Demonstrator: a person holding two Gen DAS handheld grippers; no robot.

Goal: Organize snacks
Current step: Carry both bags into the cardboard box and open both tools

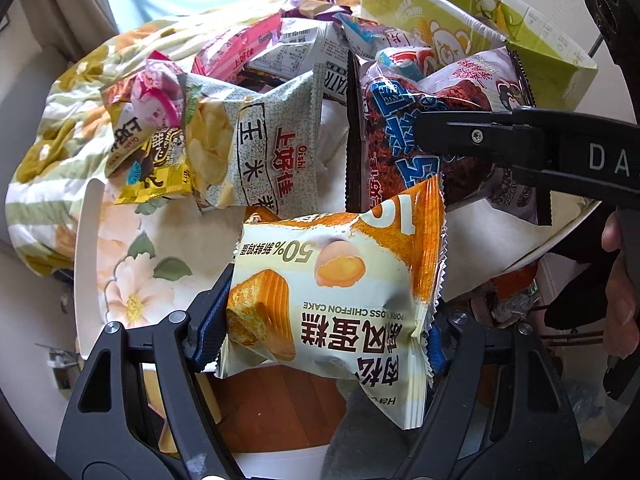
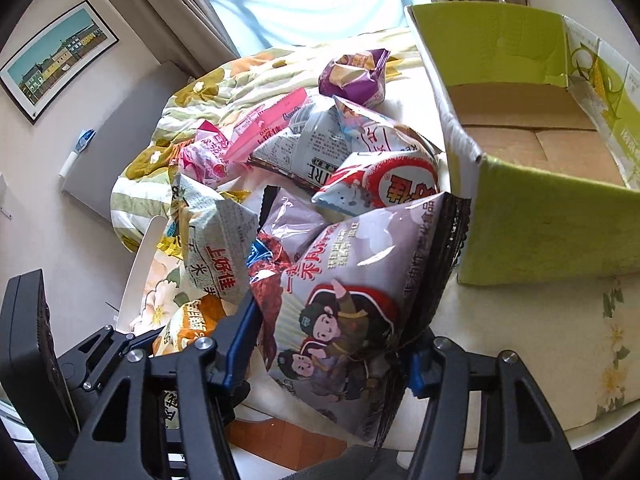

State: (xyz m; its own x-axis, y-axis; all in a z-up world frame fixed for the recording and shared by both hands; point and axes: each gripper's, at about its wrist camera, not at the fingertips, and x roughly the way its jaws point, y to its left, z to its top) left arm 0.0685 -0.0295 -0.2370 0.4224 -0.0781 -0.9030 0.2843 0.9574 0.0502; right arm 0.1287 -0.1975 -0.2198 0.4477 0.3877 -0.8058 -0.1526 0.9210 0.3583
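My left gripper [image 1: 324, 332] is shut on an orange and white pork floss chiffon cake packet [image 1: 336, 280], held above the table's near edge. My right gripper [image 2: 328, 352] is shut on a grey snack bag with cartoon figures [image 2: 344, 280]; that bag [image 1: 472, 92] and the right gripper [image 1: 520, 148] also show in the left wrist view. A pile of snack packets [image 2: 304, 148] lies on the table behind. A green cardboard box [image 2: 536, 152] stands open at the right, its brown bottom bare.
The round white table [image 2: 520, 340] carries a floral cloth [image 1: 124, 264]. A grey Oishi bag [image 1: 276, 152] and a yellow packet [image 1: 148, 152] lie at the pile's left. A window with curtains is behind. A framed picture [image 2: 56, 64] hangs at the left.
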